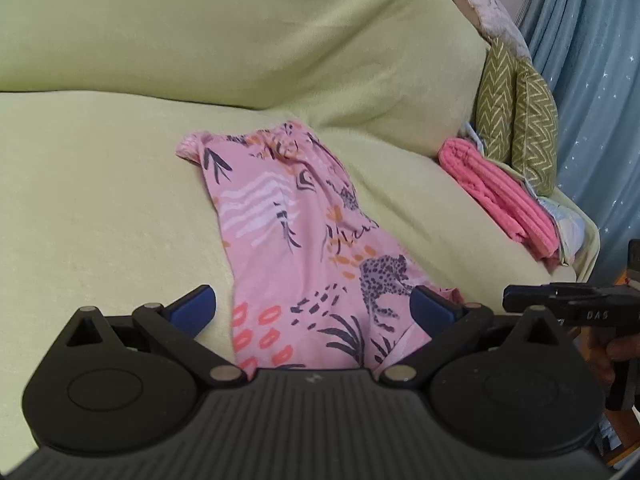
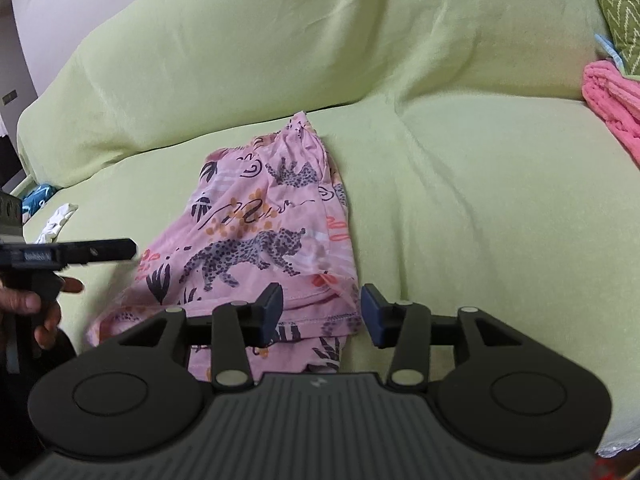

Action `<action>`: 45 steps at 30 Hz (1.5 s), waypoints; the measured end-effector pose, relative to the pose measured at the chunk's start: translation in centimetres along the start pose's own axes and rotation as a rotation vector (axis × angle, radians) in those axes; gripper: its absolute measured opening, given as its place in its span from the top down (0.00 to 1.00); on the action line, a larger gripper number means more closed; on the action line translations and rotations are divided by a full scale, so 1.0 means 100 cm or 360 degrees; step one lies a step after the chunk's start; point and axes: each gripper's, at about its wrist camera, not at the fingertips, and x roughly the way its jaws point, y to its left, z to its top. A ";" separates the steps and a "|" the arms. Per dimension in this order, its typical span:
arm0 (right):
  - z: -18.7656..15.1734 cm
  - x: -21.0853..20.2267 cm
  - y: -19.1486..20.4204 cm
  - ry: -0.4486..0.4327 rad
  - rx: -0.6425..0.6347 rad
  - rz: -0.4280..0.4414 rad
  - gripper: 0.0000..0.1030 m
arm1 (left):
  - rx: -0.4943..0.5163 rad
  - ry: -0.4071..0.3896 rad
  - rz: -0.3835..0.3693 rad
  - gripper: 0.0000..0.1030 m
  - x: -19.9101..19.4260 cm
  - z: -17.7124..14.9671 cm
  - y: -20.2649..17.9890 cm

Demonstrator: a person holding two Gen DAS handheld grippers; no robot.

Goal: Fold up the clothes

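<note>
On the green sofa seat (image 1: 100,208), pink printed garment (image 1: 304,240) lies lengthwise, partly folded, near hem toward both grippers. Left gripper (image 1: 314,312) fingers wide apart, straddling the hem without pinching; right gripper (image 2: 322,314) fingers apart, cloth edge between, seemingly released. Folded coral towel (image 1: 500,196) stacked aside by zigzag cushions (image 1: 516,120), likely finished pile.

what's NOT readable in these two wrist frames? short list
- Near end of the pink printed garment: hidden under the gripper body in both wrist views.
- Left gripper seen from the right wrist: motion-blurred; the hand holding it is cut by the frame edge.
- Items under the folded pink cloth: covered by it and by the zigzag cushions, left wrist view.
- White and teal scraps: small, partly behind the left gripper, right wrist view.
</note>
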 end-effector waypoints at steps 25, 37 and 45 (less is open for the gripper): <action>-0.002 0.047 0.039 0.0188 -0.0841 0.0018 0.43 | 0.1181 0.0499 -0.0262 0.08 -0.020 -0.057 -0.087; 0.000 0.057 0.012 0.0328 -0.0718 -0.0013 0.97 | 0.1187 0.0510 -0.0268 0.07 -0.029 -0.065 -0.086; -0.011 0.031 0.011 0.0338 -0.0808 -0.0157 0.89 | 0.1101 0.0498 -0.0097 0.04 -0.024 -0.046 -0.076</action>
